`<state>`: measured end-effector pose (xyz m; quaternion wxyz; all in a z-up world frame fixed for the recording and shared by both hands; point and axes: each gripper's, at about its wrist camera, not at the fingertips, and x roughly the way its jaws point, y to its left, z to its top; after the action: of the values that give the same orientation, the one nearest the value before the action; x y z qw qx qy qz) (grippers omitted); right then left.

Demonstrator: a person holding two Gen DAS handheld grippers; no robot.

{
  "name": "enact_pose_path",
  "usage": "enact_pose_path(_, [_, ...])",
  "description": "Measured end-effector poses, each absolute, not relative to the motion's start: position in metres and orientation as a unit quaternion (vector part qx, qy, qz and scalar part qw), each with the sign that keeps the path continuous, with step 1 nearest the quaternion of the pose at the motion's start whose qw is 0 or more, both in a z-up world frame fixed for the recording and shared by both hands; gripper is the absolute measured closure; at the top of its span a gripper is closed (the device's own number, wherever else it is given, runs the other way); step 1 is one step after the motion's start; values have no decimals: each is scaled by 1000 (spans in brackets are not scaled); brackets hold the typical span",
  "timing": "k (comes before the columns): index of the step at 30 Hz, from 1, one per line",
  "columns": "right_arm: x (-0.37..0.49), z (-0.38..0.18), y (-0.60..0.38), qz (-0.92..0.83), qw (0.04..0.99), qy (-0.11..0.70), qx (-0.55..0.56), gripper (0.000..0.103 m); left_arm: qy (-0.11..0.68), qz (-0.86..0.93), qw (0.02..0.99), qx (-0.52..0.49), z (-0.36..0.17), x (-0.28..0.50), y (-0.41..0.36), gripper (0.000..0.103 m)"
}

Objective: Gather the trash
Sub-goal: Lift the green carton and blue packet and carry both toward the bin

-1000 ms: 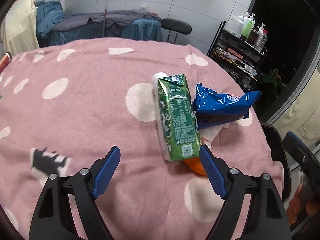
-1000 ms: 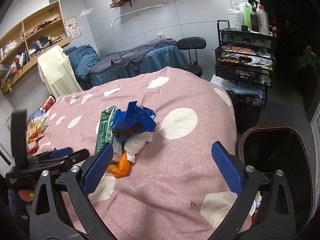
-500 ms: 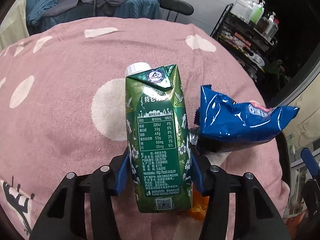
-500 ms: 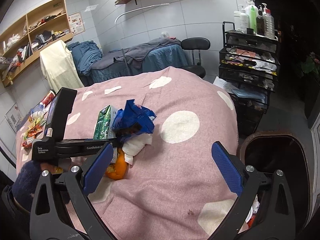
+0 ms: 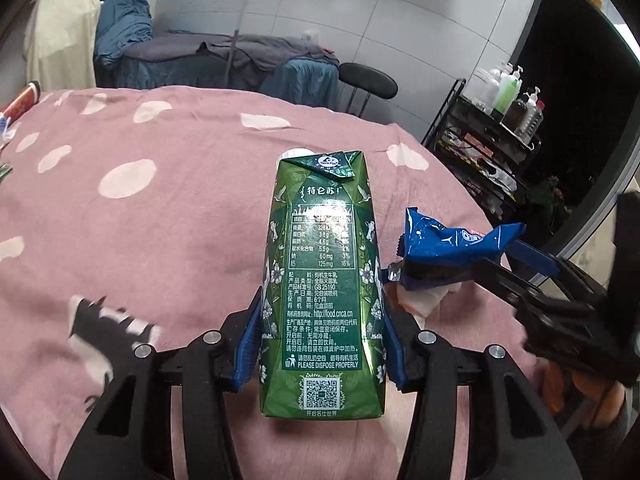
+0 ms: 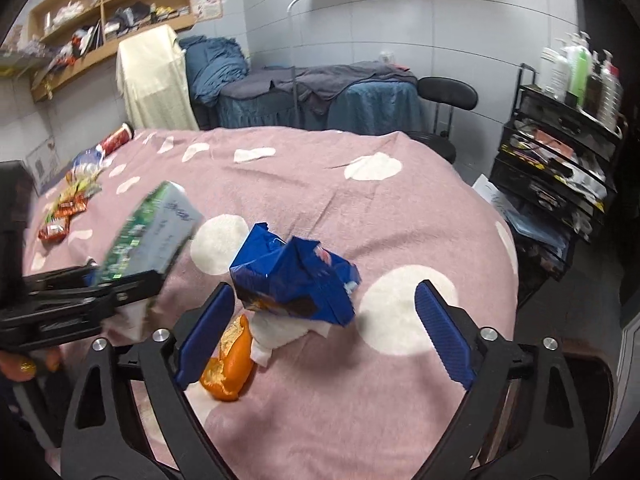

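My left gripper (image 5: 320, 340) is shut on a green milk carton (image 5: 322, 280) and holds it lifted above the pink spotted blanket (image 5: 160, 220). The carton also shows blurred in the right wrist view (image 6: 148, 236). A crumpled blue snack bag (image 6: 294, 276) lies on white tissue (image 6: 280, 330) beside an orange peel (image 6: 230, 364). My right gripper (image 6: 320, 332) is open, its fingers on either side of the bag and peel, close above them. The bag also shows in the left wrist view (image 5: 452, 246).
Snack packets (image 6: 64, 208) and a red can (image 6: 118, 138) lie at the blanket's far left. A black shelf cart with bottles (image 6: 560, 152) stands at right, a black stool (image 6: 446, 94) and a draped bed (image 6: 320, 92) behind. A dark bin (image 6: 580, 392) sits low right.
My left gripper closed on the green carton and lifted it off the blanket. My right gripper moved forward and down over the blue bag, still open.
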<state>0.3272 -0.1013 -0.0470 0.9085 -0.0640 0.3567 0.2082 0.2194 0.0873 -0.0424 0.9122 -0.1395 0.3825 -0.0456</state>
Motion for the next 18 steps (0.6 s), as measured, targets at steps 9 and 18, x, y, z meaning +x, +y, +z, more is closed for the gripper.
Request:
enact_pose_path(9, [320, -47, -95, 238, 903, 353, -65, 89, 363, -43, 918, -152, -42, 195, 92, 53])
enact_pose_path(18, [289, -28, -122, 225, 922, 314, -10, 89, 336, -43, 930, -146, -32, 170, 87, 53])
